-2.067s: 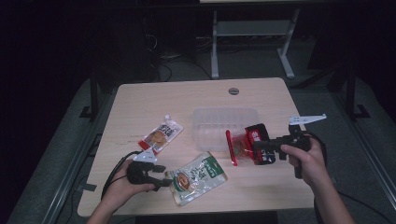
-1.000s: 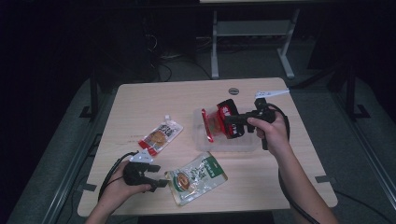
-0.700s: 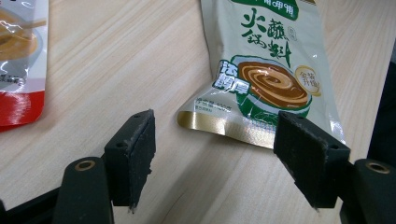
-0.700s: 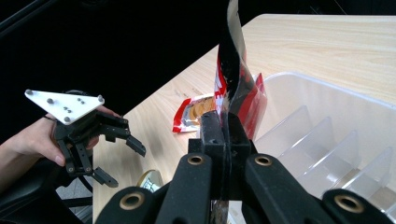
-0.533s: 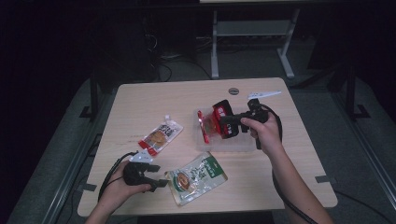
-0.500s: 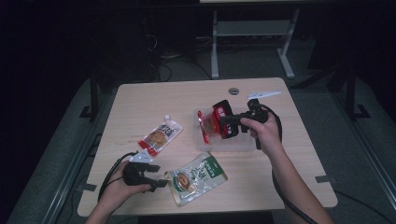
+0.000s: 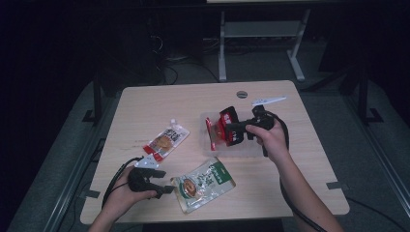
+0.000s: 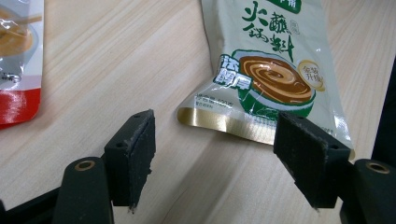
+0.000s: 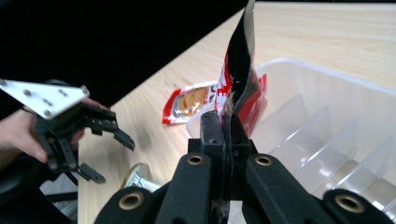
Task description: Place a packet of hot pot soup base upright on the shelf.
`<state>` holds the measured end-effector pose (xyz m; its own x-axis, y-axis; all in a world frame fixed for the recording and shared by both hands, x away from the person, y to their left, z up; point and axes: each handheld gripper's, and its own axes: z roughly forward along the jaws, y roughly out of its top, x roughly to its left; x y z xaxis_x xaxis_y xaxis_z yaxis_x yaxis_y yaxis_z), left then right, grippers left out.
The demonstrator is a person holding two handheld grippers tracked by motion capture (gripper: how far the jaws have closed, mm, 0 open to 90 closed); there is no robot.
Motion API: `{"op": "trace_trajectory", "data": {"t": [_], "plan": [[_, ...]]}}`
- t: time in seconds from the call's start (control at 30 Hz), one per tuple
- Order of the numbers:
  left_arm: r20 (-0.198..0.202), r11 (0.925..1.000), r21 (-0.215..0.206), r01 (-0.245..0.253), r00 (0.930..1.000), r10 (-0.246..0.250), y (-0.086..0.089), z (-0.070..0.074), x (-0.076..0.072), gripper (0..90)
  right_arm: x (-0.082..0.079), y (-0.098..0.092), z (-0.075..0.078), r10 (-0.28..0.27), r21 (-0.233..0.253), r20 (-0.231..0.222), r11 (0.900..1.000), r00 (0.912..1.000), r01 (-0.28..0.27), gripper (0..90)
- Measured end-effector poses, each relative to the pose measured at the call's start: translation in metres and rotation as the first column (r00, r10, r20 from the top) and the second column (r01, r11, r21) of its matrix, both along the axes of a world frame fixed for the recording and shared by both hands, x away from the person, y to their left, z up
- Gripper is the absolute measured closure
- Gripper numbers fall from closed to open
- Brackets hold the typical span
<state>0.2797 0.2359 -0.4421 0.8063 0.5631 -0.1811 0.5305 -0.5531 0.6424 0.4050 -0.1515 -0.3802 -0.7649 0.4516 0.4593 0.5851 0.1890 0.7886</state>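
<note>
Pale wood-grain table (image 7: pixel 159 104); grey carpeted floor (image 7: pixel 367 145); dark room beyond

Your two forearms come in bare, with no sleeves, watch or gloves. Each hand carries a black handheld gripper. Your left gripper (image 7: pixel 164 189) has two black arms, each ending in a square block of rough black foam, with a round brass-ringed screw hole at each arm's base. A grey three-cornered plate with small screws sits on top, and a black cable loops from its back. Your right gripper (image 7: pixel 227 133) is the same build: black jointed arms, brass-ringed holes, a pale pointed plate, a trailing black cable.
</note>
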Motion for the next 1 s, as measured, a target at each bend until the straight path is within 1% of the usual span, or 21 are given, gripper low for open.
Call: {"op": "trace_trajectory", "data": {"t": [0.03,0.2,0.23,0.3,0.43,0.57,0.77,0.83,0.9,1.0], "plan": [[0.001,1.0000,0.001,0.002,1.0000,-0.002,0.000,0.000,0.000,29.1,0.000,0.002,-0.002,0.001,-0.012,-0.003,1.000,1.0000,-0.001,90.0],[-0.005,1.0000,0.003,0.007,1.0000,-0.007,-0.001,0.000,0.000,29.1,0.001,0.008,-0.005,0.007,-0.019,-0.010,1.000,0.9999,-0.007,90.0],[-0.002,0.9998,0.012,0.016,0.9999,-0.016,0.000,0.000,0.000,29.1,0.001,0.009,-0.006,0.009,-0.023,-0.006,1.000,0.9999,-0.009,90.0],[-0.002,0.9999,0.005,0.010,1.0000,-0.010,0.000,0.000,0.000,29.0,0.001,0.011,-0.007,0.006,-0.029,0.001,1.000,1.0000,-0.005,90.0],[-0.003,1.0000,-0.003,-0.004,1.0000,0.004,0.000,0.001,0.000,28.8,0.003,0.011,-0.010,-0.007,-0.031,-0.008,0.999,0.9999,0.007,89.5],[-0.001,1.0000,-0.003,-0.003,1.0000,0.003,0.000,0.001,0.000,28.7,0.005,0.012,-0.013,-0.016,-0.032,-0.009,0.999,0.9998,0.016,88.5],[0.000,1.0000,-0.003,0.003,1.0000,-0.003,0.001,0.001,0.000,28.7,0.006,0.018,-0.016,-0.021,-0.053,-0.008,0.998,0.9998,0.020,87.0],[0.008,1.0000,-0.002,0.005,1.0000,-0.005,0.001,0.002,0.000,28.7,0.007,0.021,-0.018,-0.021,-0.061,-0.003,0.998,0.9998,0.021,86.3],[0.005,1.0000,-0.006,0.001,1.0000,-0.001,0.001,0.002,0.000,28.7,0.007,0.025,-0.019,-0.022,-0.062,-0.007,0.998,0.9997,0.022,84.8],[0.002,1.0000,-0.007,0.000,1.0000,0.000,0.001,0.001,0.000,28.7,0.007,0.028,-0.021,-0.018,-0.071,0.002,0.997,0.9998,0.018,79.1]]}}
